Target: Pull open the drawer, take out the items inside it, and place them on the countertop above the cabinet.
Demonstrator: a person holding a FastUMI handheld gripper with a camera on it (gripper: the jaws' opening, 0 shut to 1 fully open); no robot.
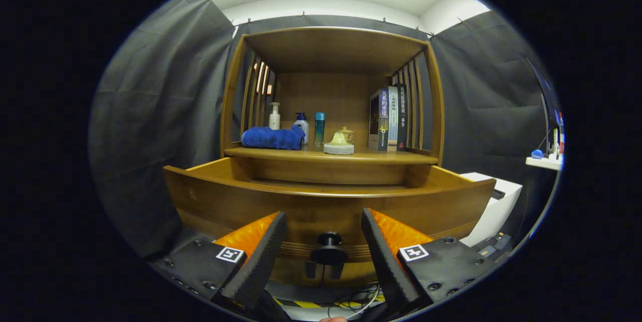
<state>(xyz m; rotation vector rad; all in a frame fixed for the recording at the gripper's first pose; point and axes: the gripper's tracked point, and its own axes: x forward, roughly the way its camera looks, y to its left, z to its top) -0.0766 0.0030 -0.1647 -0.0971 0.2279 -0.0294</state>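
Observation:
The wooden drawer [331, 199] stands pulled out toward me, its curved front panel close ahead. Its dark round knob [328, 242] sits between my fingertips, with a gap on each side. My gripper [325, 229] is open around the knob and touches nothing. The drawer's inside is hidden behind its front panel. Above it, the cabinet countertop [391, 157] carries a folded blue towel [273, 138], a white pump bottle [274, 116], a blue-capped bottle [301, 126], a teal bottle [319, 129], a small pale lidded dish [339, 144] and a row of books [387, 119].
Slatted wooden sides and a top shelf enclose the countertop nook. A white box-like unit [496, 201] stands right of the drawer. Cables [361, 304] lie on the floor below the fingers. A small shelf with objects [544, 159] hangs at far right.

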